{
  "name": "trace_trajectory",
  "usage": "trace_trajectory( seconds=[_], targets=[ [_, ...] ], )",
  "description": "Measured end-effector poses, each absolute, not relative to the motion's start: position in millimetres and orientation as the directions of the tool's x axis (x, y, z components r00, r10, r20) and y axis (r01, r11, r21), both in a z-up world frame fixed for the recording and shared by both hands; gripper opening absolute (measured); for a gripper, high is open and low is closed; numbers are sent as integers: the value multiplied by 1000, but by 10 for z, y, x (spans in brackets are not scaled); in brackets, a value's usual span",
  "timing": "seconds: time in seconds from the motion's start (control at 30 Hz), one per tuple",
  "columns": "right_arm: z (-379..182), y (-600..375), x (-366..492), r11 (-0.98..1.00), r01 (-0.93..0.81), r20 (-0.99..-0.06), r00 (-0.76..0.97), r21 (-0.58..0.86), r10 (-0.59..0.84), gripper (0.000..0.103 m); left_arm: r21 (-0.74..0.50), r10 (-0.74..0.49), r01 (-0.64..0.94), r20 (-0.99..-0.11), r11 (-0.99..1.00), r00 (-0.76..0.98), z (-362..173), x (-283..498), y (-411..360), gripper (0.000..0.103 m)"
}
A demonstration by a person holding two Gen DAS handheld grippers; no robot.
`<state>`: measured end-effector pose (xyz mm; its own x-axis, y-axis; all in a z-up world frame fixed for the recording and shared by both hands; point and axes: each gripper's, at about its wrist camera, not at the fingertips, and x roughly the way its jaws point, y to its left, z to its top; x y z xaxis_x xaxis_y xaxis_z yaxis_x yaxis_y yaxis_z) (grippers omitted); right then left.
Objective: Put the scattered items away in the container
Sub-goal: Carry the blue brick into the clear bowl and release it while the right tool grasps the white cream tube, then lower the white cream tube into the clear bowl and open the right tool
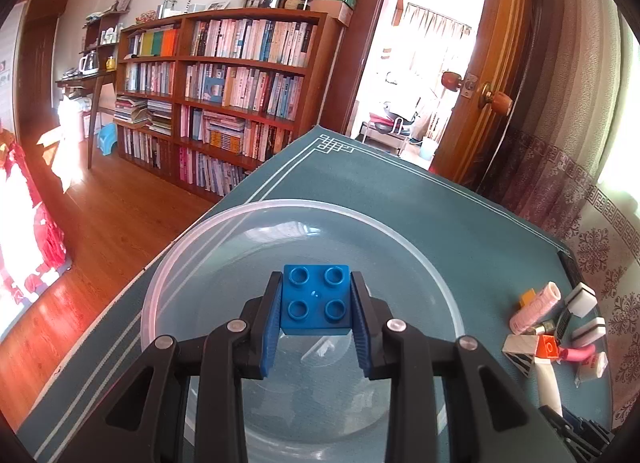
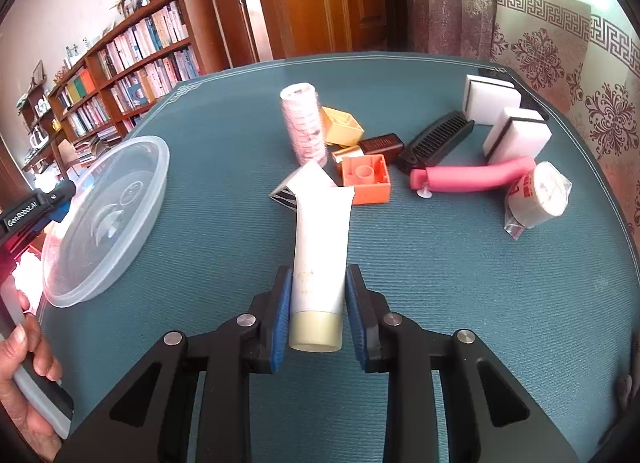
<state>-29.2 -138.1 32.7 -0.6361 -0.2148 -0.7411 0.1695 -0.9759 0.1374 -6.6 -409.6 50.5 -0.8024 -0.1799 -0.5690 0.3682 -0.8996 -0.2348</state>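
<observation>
Left tongs (image 1: 316, 305) were pinching a blue four-stud building brick (image 1: 315, 300) by its two flat sides, held over the open mouth of the clear round plastic container (image 1: 420, 247); whether the brick touched the container floor could not be told. The brick looked rigid and light, with smooth walls; a side-to-side grip across the flats appeared secure. Right tongs (image 2: 318, 305) were closed on the lower body of a white squeeze tube (image 2: 320, 255), just above its cream cap (image 2: 314, 331), the crimped end pointing away toward the pile. Whether the tube was lifted or lay on the bench (image 2: 480, 303) was not clear. Judgement: the tube is soft and will flatten under pressure, so the hold near the stiffer cap end suits it; it is light but may swing from that end. Beyond the tube, scattered on the teal bench mat: an orange brick (image 2: 366, 179) lying hollow side up, a pink patterned roll (image 2: 303, 123), a yellow block (image 2: 342, 125), a black comb (image 2: 438, 141), two white sponge blocks (image 2: 516, 135), a pink foam piece (image 2: 476, 179) and a wrapped tape roll (image 2: 538, 195). The container (image 2: 104, 219) sat well to the left, near the bench edge.
</observation>
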Motion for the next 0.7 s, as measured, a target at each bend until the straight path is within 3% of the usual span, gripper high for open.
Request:
trace_trajectory(
  seconds=[0.07,0.2,0.47,0.57,0.7],
  targets=[
    [401,-1436,-293,-967,192,-729,-636,168,-253,28,-250,-180,378,-570,-892,-802,492,-48,-4129,35],
    [507,-1596,-330,-944,239,-711,-621,229,-330,28,-256,-204,403,-563,-879,-801,500,11,-4177,64],
    [678,-2076,-419,-895,342,-670,-596,287,-443,28,-270,-236,436,-547,-858,-803,534,44,-4265,71],
    [728,-2278,-456,-885,377,-659,-596,274,-458,28,-277,-253,459,-549,-844,-796,528,77,-4314,80],
    [711,-2507,-516,-873,410,-665,-577,266,-474,28,-261,-276,470,-540,-843,-795,560,87,-4288,80]
  ],
)
